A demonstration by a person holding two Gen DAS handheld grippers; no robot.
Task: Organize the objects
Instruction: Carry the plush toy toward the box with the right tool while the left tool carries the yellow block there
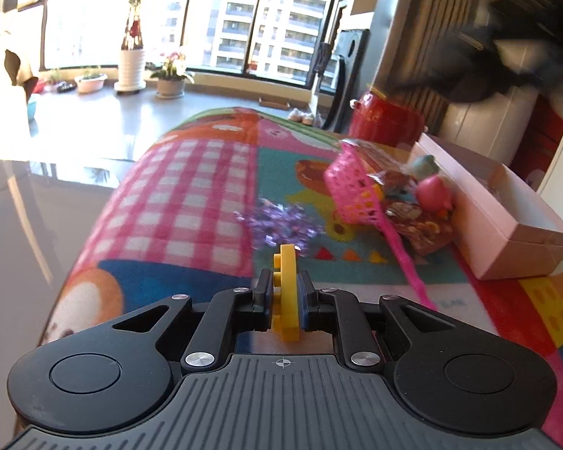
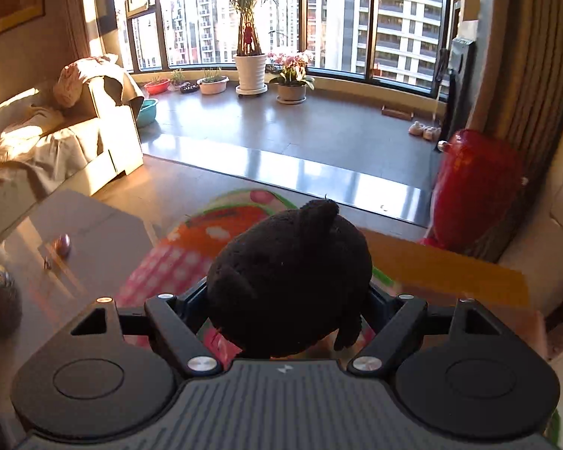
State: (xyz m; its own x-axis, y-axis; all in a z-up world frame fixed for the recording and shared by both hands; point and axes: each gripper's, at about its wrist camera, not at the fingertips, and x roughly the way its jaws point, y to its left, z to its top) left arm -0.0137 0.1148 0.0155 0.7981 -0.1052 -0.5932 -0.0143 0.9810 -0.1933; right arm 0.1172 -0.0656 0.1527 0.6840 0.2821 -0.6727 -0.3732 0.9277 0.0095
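One yellow plastic toy piece (image 1: 286,292) stood clamped on edge between the nearly closed jaws of the left gripper (image 1: 285,292), its long axis running straight ahead along the fingers, above a colourful play mat (image 1: 191,187). One black plush toy (image 2: 289,281) sat between the wide-set jaws of the right gripper (image 2: 287,311), held at its flanks, its rounded back toward the camera and a small tuft pointing up and away toward the windows. On the mat lay one pink mesh net (image 1: 356,187) with its handle slanting toward the camera, one purple glittery cluster (image 1: 281,225), one pink figure (image 1: 433,193), and one open pink cardboard box (image 1: 506,225) beside them.
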